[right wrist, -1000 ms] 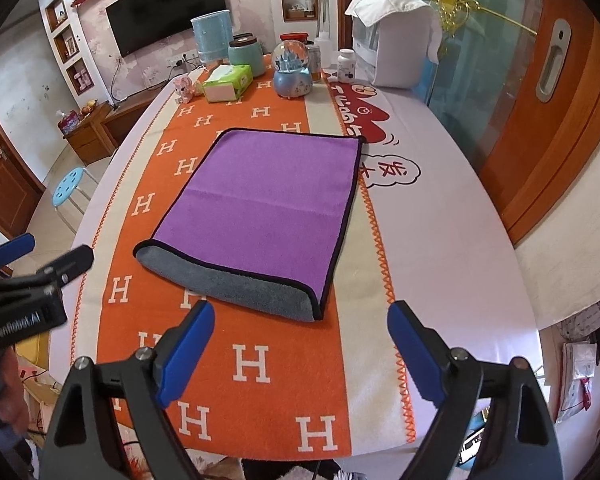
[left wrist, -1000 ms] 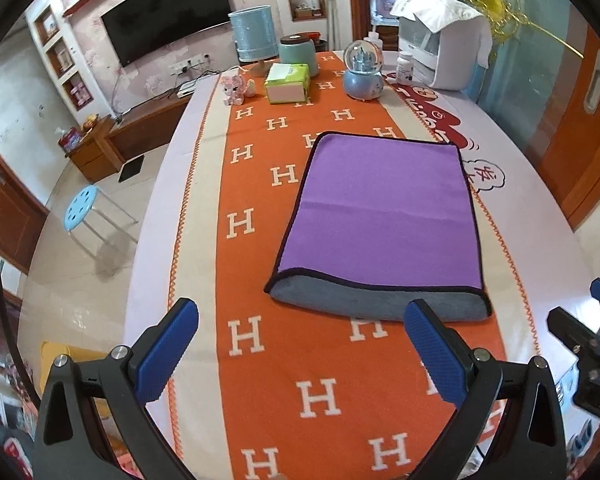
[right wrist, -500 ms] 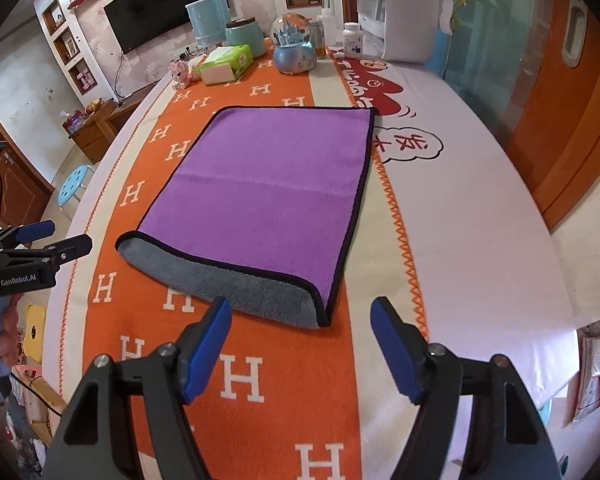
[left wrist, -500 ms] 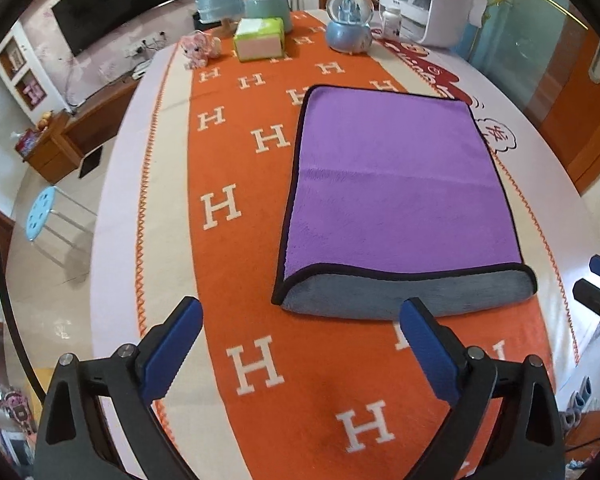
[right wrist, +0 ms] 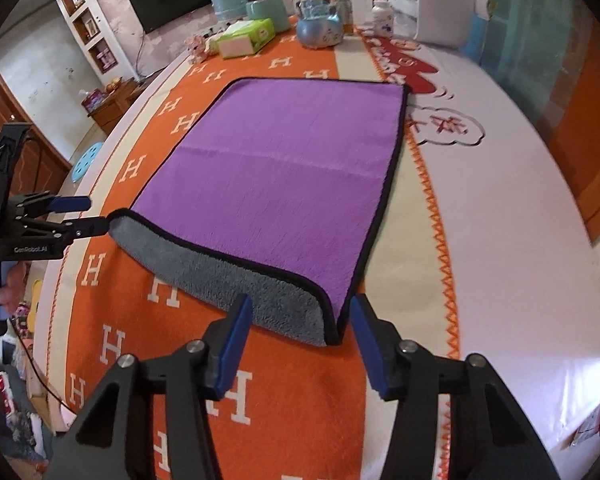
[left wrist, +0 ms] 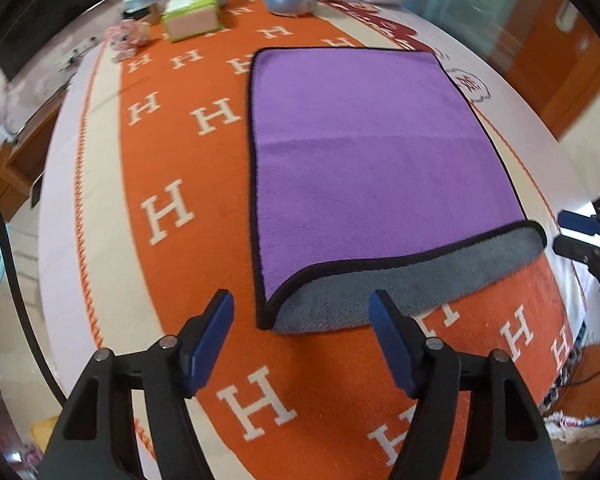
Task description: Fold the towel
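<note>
A purple towel [left wrist: 372, 152] with a grey underside and black trim lies folded in half on the orange H-patterned table runner [left wrist: 172, 208]; its rounded fold faces me. It also shows in the right wrist view [right wrist: 276, 176]. My left gripper [left wrist: 302, 340] is open, its fingers either side of the fold's near left corner, just short of it. My right gripper [right wrist: 300, 340] is open at the fold's near right corner. Each gripper shows at the edge of the other's view, the left one [right wrist: 72, 216] beside the fold's left end.
At the table's far end stand a green tissue box [right wrist: 246, 38], a blue snow globe [right wrist: 320, 24], a teal jar [right wrist: 266, 8], a pill bottle [right wrist: 382, 18] and a small pink figure [right wrist: 196, 46]. White cloth [right wrist: 500, 200] covers the table's right side.
Both grippers have moved forward and down to the towel's folded near edge, one toward each corner, and their jaws have narrowed somewhat. The towel has not moved.
</note>
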The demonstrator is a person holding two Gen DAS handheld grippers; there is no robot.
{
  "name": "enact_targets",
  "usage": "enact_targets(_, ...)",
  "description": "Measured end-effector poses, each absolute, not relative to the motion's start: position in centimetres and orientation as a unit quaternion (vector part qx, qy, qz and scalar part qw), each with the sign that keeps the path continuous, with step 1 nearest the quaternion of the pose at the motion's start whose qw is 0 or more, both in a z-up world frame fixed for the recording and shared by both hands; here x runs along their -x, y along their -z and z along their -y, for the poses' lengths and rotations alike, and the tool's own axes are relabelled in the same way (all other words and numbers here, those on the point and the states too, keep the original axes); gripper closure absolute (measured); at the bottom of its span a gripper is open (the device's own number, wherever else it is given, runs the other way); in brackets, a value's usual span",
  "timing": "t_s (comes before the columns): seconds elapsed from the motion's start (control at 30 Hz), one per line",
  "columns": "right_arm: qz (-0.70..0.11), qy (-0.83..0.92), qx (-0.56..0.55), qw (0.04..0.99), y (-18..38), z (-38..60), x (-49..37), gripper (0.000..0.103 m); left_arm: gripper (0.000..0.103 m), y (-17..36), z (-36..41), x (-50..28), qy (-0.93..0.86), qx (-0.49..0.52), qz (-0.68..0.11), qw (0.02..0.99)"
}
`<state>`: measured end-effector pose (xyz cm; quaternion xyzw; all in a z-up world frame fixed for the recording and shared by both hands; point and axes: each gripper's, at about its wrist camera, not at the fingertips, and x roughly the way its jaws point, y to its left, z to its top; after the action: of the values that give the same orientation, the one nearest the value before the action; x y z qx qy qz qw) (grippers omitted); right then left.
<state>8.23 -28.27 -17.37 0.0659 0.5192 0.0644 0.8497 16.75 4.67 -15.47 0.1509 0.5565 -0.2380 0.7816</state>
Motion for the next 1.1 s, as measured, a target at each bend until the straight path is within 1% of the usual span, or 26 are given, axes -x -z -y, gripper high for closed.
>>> enact_targets(0.2,-0.529,-0.083,-0.071,0.841,18.8,28.6,-8.8,0.062,0.046,16.8,-4.1,-17.5,0.267,-0.168,-0.570,0.758)
enact_targets(0.27,-0.532,-0.089,-0.071,0.839,19.1,28.7,-9.2,0.064,0.052,17.3,-4.0,-17.9,0.273,-0.170,-0.578,0.750)
enact_targets(0.33,-0.533,-0.094,-0.068,0.838,19.3,28.7,-9.4,0.067,0.054,17.6,-4.1,-18.2,0.279,-0.170,-0.582,0.744)
enact_targets(0.4,-0.535,-0.098,-0.065,0.837,19.5,28.6,-9.5,0.070,0.054,17.8,-4.0,-18.4,0.287,-0.170,-0.585,0.740)
enact_targets(0.6,-0.537,-0.102,-0.054,0.835,19.7,28.7,-9.8,0.076,0.055,18.1,-3.8,-18.7,0.302,-0.180,-0.586,0.730)
enact_targets(1.03,-0.552,-0.108,-0.068,0.824,20.9,29.1,-10.4,0.076,0.055,19.4,-4.9,-20.5,0.305,-0.168,-0.605,0.716)
enact_targets(1.07,-0.554,-0.110,-0.070,0.823,20.9,29.1,-10.4,0.078,0.056,19.4,-4.9,-20.6,0.308,-0.168,-0.606,0.714)
enact_targets(1.1,-0.555,-0.113,-0.071,0.821,21.0,29.1,-10.4,0.082,0.056,19.5,-5.1,-20.5,0.310,-0.168,-0.606,0.713)
